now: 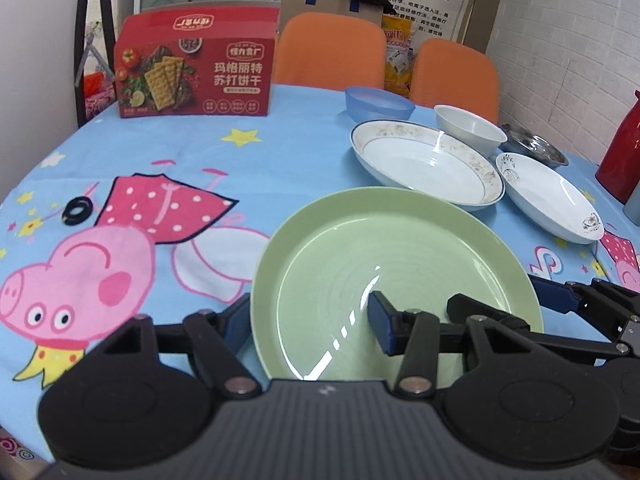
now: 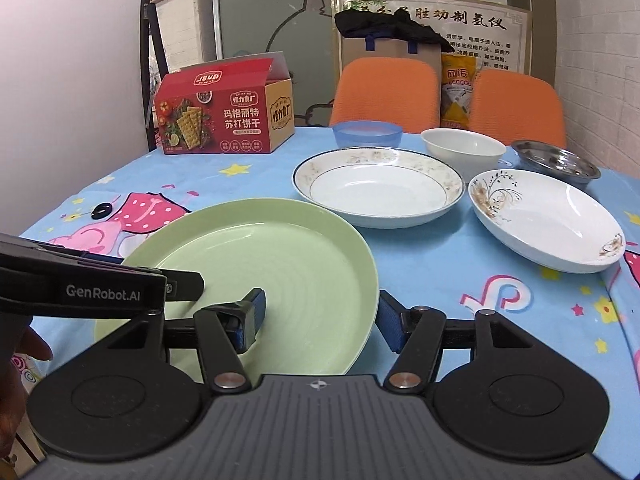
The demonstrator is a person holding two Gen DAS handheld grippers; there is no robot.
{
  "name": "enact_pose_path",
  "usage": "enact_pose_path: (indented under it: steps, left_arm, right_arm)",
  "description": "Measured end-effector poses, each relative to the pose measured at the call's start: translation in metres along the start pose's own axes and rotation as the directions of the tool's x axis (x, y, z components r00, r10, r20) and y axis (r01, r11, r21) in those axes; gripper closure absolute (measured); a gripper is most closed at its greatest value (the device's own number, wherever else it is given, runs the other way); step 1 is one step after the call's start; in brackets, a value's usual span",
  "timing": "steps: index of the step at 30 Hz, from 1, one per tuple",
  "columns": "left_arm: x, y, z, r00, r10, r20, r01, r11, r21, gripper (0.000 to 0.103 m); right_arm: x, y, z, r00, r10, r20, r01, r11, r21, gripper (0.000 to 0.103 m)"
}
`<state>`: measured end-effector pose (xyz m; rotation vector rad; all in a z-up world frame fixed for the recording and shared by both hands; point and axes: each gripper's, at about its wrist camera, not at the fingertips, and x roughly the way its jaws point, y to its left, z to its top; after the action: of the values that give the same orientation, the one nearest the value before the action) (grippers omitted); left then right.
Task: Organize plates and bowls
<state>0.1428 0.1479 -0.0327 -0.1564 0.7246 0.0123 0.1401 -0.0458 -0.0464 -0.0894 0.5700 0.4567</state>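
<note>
A pale green plate [image 1: 396,256] [image 2: 276,264] lies on the cartoon tablecloth close in front. My left gripper [image 1: 308,320] is open and straddles its left rim, one finger outside, one over the plate. My right gripper [image 2: 320,316] is open and straddles its right rim the same way. Beyond lie a white plate with a speckled rim [image 1: 424,160] [image 2: 376,188], a white plate with a black floral mark [image 1: 548,196] [image 2: 548,220], a white bowl [image 1: 468,124] [image 2: 464,148], a blue bowl [image 1: 378,102] [image 2: 366,134] and a steel dish [image 1: 532,146] [image 2: 556,162].
A red cracker box [image 1: 196,68] [image 2: 224,112] stands at the back left. A small black ring [image 1: 78,210] [image 2: 101,211] lies on the cloth at left. Two orange chairs [image 1: 332,50] [image 2: 386,92] stand behind the table. A red jug [image 1: 622,152] stands at far right.
</note>
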Motion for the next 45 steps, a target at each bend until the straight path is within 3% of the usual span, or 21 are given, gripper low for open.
enact_pose_path:
  steps: [6, 7, 8, 9, 12, 14, 22, 27, 30, 38, 45]
  left_arm:
    - [0.013, -0.012, 0.0, 1.0, -0.011, 0.009, 0.01, 0.999, 0.041, 0.053]
    - [0.014, -0.011, 0.0, 1.0, -0.013, 0.008, 0.013, 0.999, 0.036, 0.047]
    - [0.014, -0.008, 0.002, 1.0, -0.008, 0.002, 0.008, 1.0, 0.027, 0.034]
    - [0.013, -0.005, 0.003, 1.0, -0.001, 0.001, 0.001, 1.0, 0.01, 0.032]
    - [0.004, 0.011, 0.013, 0.998, -0.054, 0.023, 0.055, 0.996, -0.071, 0.031]
    - [-0.002, 0.016, 0.021, 0.997, -0.064, 0.045, 0.069, 0.991, -0.115, 0.031]
    - [0.006, 0.01, 0.072, 0.993, -0.09, 0.069, 0.096, 0.992, -0.086, 0.031]
    - [0.03, 0.001, 0.097, 0.997, -0.064, 0.047, 0.068, 0.995, -0.079, 0.031]
    - [0.048, -0.006, 0.106, 0.998, -0.047, 0.031, 0.049, 0.996, -0.074, 0.03]
    - [0.088, -0.016, 0.128, 1.0, -0.002, -0.001, 0.002, 1.0, -0.005, 0.03]
    - [0.099, -0.005, 0.131, 0.999, -0.043, 0.0, 0.043, 0.999, -0.018, 0.03]
  right_arm:
    - [0.008, -0.012, -0.001, 0.999, -0.029, -0.037, 0.03, 0.999, 0.023, 0.002]
    - [0.009, -0.015, -0.002, 0.999, -0.021, -0.045, 0.023, 0.999, 0.032, 0.002]
    - [0.009, -0.016, -0.003, 0.999, -0.011, -0.041, 0.013, 0.999, 0.04, 0.002]
    - [0.008, -0.018, -0.003, 0.999, -0.001, -0.042, 0.003, 0.999, 0.047, 0.002]
    - [0.0, -0.031, 0.002, 0.999, 0.035, -0.033, -0.031, 0.994, 0.105, 0.0]
    - [-0.012, -0.041, 0.005, 1.0, 0.012, 0.006, -0.013, 0.991, 0.133, 0.0]
    - [-0.028, -0.072, 0.034, 0.996, -0.041, 0.081, 0.031, 0.993, 0.118, 0.0]
    - [0.006, -0.096, 0.093, 0.988, -0.006, 0.152, 0.001, 0.999, 0.033, 0.0]
    - [0.043, -0.114, 0.116, 0.991, 0.034, 0.126, -0.038, 0.999, 0.03, 0.0]
    - [0.087, -0.135, 0.11, 0.991, 0.118, 0.063, -0.121, 0.992, 0.046, 0.0]
    - [0.102, -0.135, 0.108, 0.99, 0.137, 0.017, -0.138, 0.989, 0.044, 0.0]
